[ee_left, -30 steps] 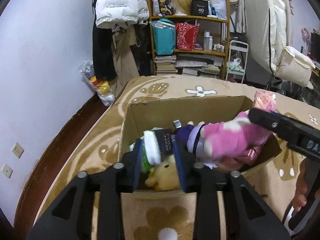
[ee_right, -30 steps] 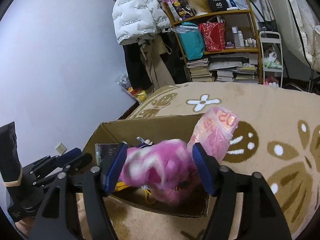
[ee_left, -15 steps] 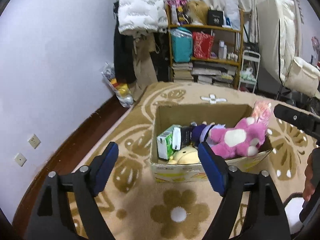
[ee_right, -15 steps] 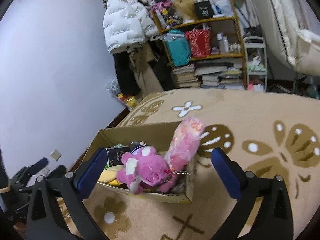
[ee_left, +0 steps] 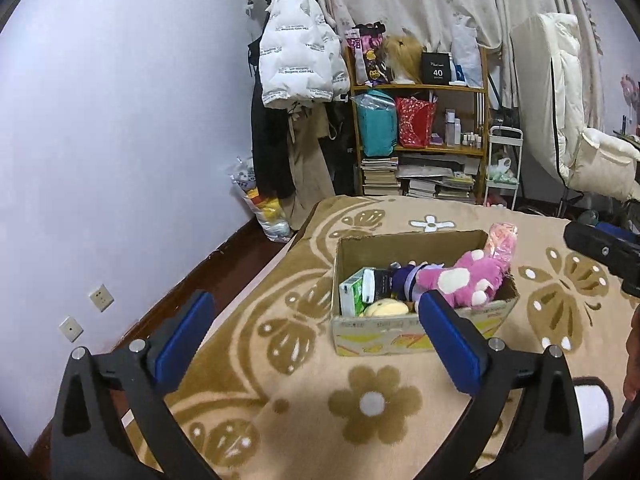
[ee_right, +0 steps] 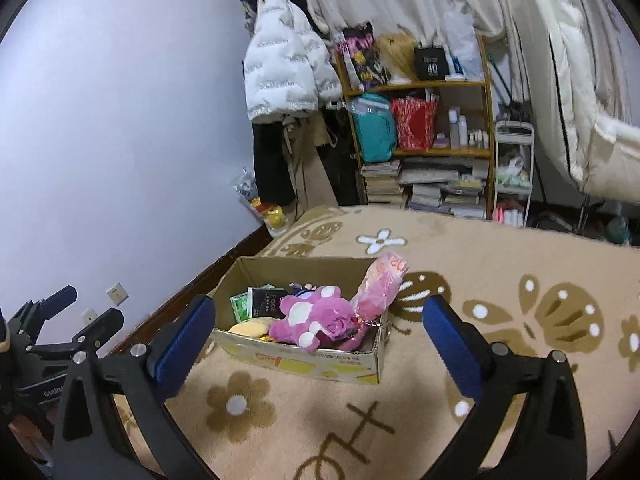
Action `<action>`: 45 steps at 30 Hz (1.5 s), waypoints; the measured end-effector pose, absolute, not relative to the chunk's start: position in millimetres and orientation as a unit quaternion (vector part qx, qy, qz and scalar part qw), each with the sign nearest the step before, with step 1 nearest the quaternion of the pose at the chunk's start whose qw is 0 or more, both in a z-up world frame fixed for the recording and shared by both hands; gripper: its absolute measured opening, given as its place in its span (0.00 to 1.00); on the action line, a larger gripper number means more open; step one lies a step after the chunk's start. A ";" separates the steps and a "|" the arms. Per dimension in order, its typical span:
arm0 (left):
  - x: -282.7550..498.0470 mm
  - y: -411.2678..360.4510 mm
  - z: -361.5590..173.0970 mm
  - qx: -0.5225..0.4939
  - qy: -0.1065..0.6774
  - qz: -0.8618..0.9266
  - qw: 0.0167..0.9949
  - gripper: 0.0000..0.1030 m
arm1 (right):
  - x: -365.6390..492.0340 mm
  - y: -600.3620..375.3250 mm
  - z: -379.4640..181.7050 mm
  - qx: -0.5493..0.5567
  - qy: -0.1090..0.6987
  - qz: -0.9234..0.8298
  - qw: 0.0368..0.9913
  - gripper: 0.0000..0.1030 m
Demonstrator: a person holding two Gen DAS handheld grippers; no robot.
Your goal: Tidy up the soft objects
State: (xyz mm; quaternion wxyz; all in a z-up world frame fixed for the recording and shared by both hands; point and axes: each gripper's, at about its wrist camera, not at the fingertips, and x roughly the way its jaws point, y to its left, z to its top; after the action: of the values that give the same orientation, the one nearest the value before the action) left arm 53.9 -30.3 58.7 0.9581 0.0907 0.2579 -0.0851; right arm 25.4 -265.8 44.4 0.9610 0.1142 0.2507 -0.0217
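- Pink plush toy (ee_right: 316, 320) is lying inside the cardboard box (ee_right: 304, 364) at the middle of both views, long axis running left to right, a pink wrapped packet (ee_right: 380, 288) leaning at the box's right end.
- Right gripper (ee_right: 318, 334) is standing spread and empty below the box, seemingly the nearer one.
- Left gripper (ee_left: 316, 334) is opening, nothing between its jaws.
- Box is also holding a green carton (ee_left: 350, 292), a dark packet (ee_right: 266, 300) and a yellow plush (ee_left: 386, 307).

Yellow plush (ee_left: 386, 307) mostly buried under pink plush (ee_left: 464, 280), right gripper (ee_left: 608, 254) cut off at frame edge, shelf bottles (ee_right: 466, 130) too small to identify
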 end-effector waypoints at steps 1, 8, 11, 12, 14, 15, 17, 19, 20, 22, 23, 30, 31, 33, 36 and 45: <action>48.9 -27.6 60.5 0.089 0.258 -0.085 0.958 0.98 | 16.9 -262.2 48.8 0.110 0.243 -0.028 0.963 1.00; 7.7 -15.2 65.7 0.094 0.240 -0.088 0.962 0.98 | -11.4 -248.4 59.8 0.091 0.228 -0.028 0.969 1.00; -6.2 -10.3 64.0 0.080 0.229 -0.087 0.966 0.98 | -25.5 -242.8 56.7 0.082 0.228 -0.032 0.970 1.00; -11.4 -9.4 62.7 0.077 0.225 -0.088 0.967 0.98 | -29.2 -241.7 55.5 0.078 0.226 -0.033 0.970 1.00; -16.9 -8.9 58.7 0.076 0.223 -0.085 0.968 0.98 | -39.2 -238.8 51.1 0.066 0.218 -0.038 0.973 1.00; -19.0 -8.3 55.9 0.074 0.225 -0.087 0.968 0.98 | -42.9 -238.5 48.8 0.064 0.216 -0.038 0.974 1.00; -23.4 -8.2 49.4 0.071 0.228 -0.090 0.967 0.98 | -48.6 -239.3 42.7 0.066 0.216 -0.036 0.973 1.00; -29.3 -9.9 41.6 0.075 0.227 -0.092 0.967 0.98 | -53.0 -239.0 35.4 0.060 0.219 -0.039 0.973 1.00; -31.5 -10.9 37.5 0.078 0.228 -0.092 0.966 0.98 | -54.4 -238.7 32.5 0.057 0.220 -0.040 0.973 1.00; -33.9 -11.6 32.6 0.078 0.228 -0.091 0.966 0.98 | -56.2 -240.7 26.0 0.062 0.220 -0.041 0.973 1.00; -34.5 -11.1 31.1 0.076 0.228 -0.090 0.966 0.98 | -56.6 -241.8 23.6 0.065 0.221 -0.040 0.972 1.00; -35.5 -8.1 24.1 0.074 0.222 -0.087 0.968 0.98 | -54.3 -240.5 2.5 0.061 0.238 -0.045 0.968 1.00; -35.0 -8.3 22.6 0.075 0.224 -0.086 0.968 0.98 | -54.9 -240.9 0.3 0.064 0.240 -0.046 0.968 1.00; -33.3 -8.8 18.6 0.079 0.229 -0.087 0.966 0.98 | -55.3 -242.0 0.0 0.067 0.239 -0.045 0.968 1.00; -33.2 -10.7 16.5 0.085 0.230 -0.086 0.966 0.98 | -56.9 -242.1 -0.6 0.066 0.235 -0.047 0.969 1.00; -28.7 -11.1 11.1 0.087 0.239 -0.095 0.962 0.98 | -59.5 -243.9 -0.5 0.073 0.228 -0.051 0.970 1.00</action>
State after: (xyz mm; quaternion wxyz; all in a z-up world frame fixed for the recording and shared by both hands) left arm -28.7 -11.1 11.1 0.9624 0.0870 0.2392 -0.0947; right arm -59.5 -243.9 -0.5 0.9695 0.0729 0.2283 -0.0510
